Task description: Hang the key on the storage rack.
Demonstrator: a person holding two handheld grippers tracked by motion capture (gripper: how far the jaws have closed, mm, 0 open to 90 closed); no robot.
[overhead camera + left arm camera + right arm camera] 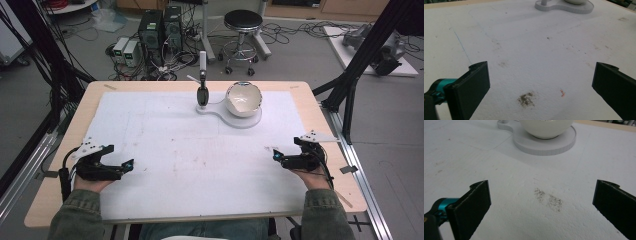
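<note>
Desk (pixel 60 200): pale wood top, most of it covered by a white foam sheet (pixel 165 150) bearing grey smudges and faint pen lines.

White bowl (pixel 243 98): far centre-right of the sheet, tilted, seated on the round end of a flat white base (pixel 235 120). In the right gripper view the bowl (pixel 546 127) rests on that base (pixel 564 145) at the far edge of the frame.

Upright post (pixel 202 82): on the narrow left end of the same base, just beside the bowl; white upper part, dark lower part.

Left gripper (pixel 131 163): near left of the sheet, held in the person's left hand (pixel 90 182). In the left gripper view its jaws stand wide apart over bare foam, nothing between them; a grey smudge (pixel 526 98) and a small orange fleck (pixel 562 93) lie below.

Right gripper (pixel 276 156): near right of the sheet, held in the right hand (pixel 314 177). Jaws wide apart and empty above a grey smudge (pixel 549 199).

Both grippers are well apart from the bowl.

Floor beyond the desk: black stool (pixel 242 22), computer towers (pixel 160 27), loose cables.
</note>
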